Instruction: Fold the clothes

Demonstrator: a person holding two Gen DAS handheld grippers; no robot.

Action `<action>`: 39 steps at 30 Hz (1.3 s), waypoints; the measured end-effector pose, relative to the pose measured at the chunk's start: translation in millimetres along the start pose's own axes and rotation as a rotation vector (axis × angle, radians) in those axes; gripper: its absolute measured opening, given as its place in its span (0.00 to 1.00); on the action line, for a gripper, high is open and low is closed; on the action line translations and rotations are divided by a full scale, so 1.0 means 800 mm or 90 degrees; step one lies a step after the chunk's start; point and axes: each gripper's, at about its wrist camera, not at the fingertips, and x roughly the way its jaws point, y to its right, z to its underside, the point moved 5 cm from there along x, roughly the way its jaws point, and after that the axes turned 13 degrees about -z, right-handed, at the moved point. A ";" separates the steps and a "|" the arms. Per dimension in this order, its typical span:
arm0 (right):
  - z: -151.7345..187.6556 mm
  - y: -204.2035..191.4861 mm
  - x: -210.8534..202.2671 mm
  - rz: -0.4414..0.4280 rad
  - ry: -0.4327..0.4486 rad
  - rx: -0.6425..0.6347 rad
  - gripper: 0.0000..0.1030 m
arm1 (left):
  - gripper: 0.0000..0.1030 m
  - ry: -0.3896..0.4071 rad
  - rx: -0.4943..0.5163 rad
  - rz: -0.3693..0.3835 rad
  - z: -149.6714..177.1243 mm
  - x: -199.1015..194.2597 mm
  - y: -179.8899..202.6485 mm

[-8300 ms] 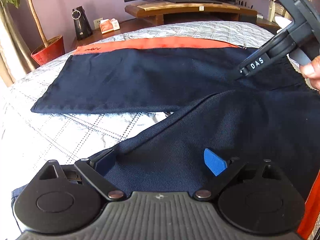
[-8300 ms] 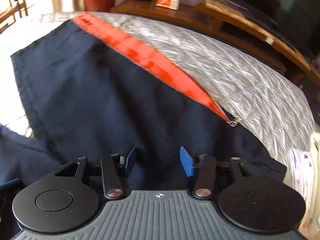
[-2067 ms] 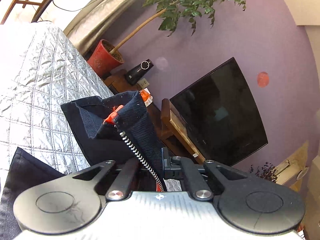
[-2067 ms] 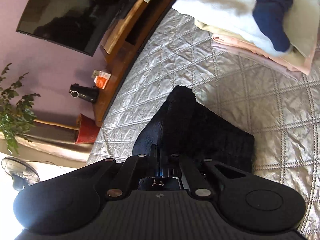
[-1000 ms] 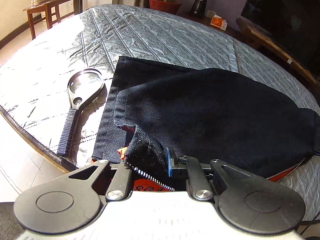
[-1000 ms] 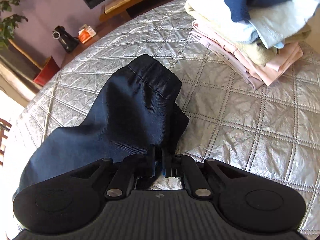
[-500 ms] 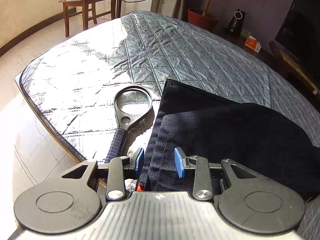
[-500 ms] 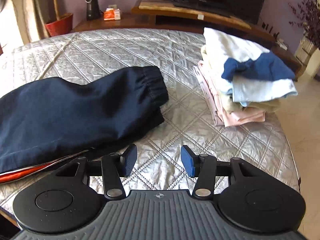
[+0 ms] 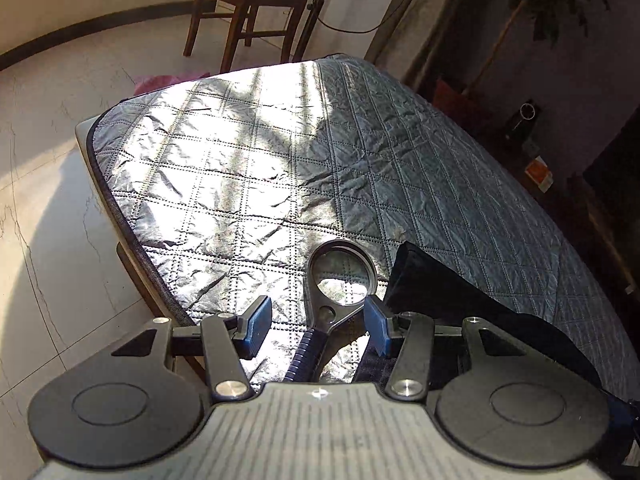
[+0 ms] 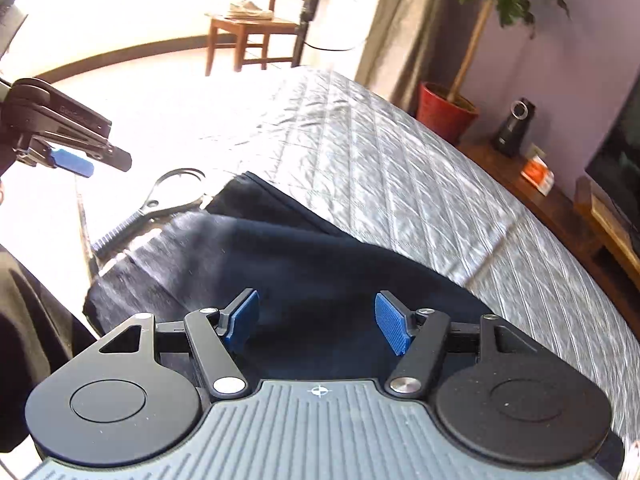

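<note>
place: home | signs: quilted bed [image 9: 360, 152]; wooden chair [image 9: 248, 8]; potted plant [image 10: 452, 108]

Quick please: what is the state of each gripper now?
Left gripper: jaws opening, holding nothing.
Right gripper: jaws opening, empty above the dark navy folded garment.

Left gripper [image 9: 316, 326] pointed steeply down, jaws opening, blue pads [image 9: 378, 330] apart, nothing pressed between them. Right gripper [image 10: 316, 322] also angled down, jaws opening wider, pads [image 10: 394, 328] clear of any cloth. In right wrist view, left gripper [image 10: 74, 162] hung at far left, above surface, seen side-on.
</note>
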 end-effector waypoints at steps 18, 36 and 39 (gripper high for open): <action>-0.070 -0.027 0.169 -0.096 -0.205 0.111 0.11 | 0.48 -0.049 -0.065 0.075 -0.007 0.024 -0.027; -0.002 -0.012 0.072 -0.052 0.020 0.334 0.49 | 0.48 -0.066 -0.083 0.100 -0.003 0.028 -0.029; -0.044 -0.016 0.067 -0.027 0.026 0.223 0.58 | 0.48 -0.066 -0.082 0.101 -0.002 0.027 -0.028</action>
